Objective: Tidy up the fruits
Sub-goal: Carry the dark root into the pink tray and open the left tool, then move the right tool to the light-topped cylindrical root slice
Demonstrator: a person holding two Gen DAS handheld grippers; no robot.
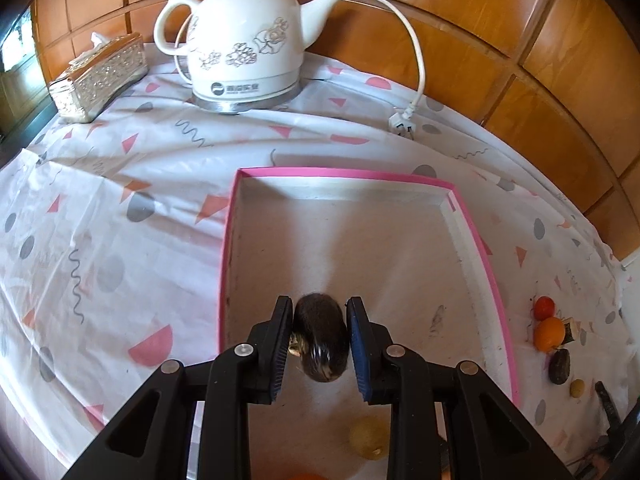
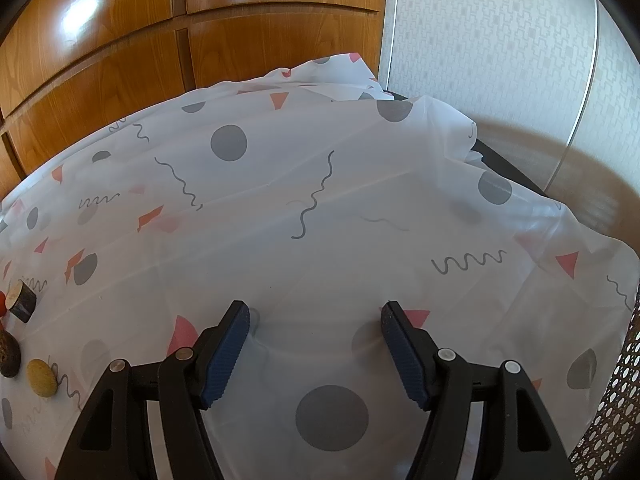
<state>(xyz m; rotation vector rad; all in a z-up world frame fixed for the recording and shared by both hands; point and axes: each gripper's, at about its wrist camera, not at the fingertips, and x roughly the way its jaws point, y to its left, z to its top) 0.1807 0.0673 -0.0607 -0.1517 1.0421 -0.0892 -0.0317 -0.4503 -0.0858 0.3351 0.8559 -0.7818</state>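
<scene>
Held fruit: a dark brown, fuzzy, egg-shaped fruit [image 1: 320, 336] sits right between the two jaws of the left gripper [image 1: 319, 344], above the floor of the tray.
Left jaws: squeezed tight on the brown fruit, with the blue ridged pads [image 1: 362, 354] pressing on both of its sides.
Tray: a flat cardboard box with a pink rim [image 1: 496, 280] and a pale, scuffed floor lies under and ahead of the left jaws.
Fruit in the tray: a pale yellow round fruit [image 1: 366, 436] lies below the left jaws, close to the camera.
Fruits outside: to the right of the left jaws, past the pink rim, lie a small red tomato [image 1: 544, 307], a smooth orange fruit [image 1: 549, 334], a dark rough oval fruit [image 1: 559, 366] and a little tan ball [image 1: 577, 388], all in a row.
Right jaws: the right gripper [image 2: 315, 354] stands partly open with nothing between its blue pads, and its tips are at the cloth.
Cloth: a thin white plastic tablecloth [image 2: 320, 208] with grey dots, pink triangles and squiggles.
Left of the right jaws: a short cut wooden piece [image 2: 22, 302], a dark oval fruit and a tan round one.
Far ahead: a shiny white ceramic kettle [image 1: 248, 40] with flowers, its white cord [image 1: 416, 60], and a silver patterned tissue box [image 1: 98, 78].
</scene>
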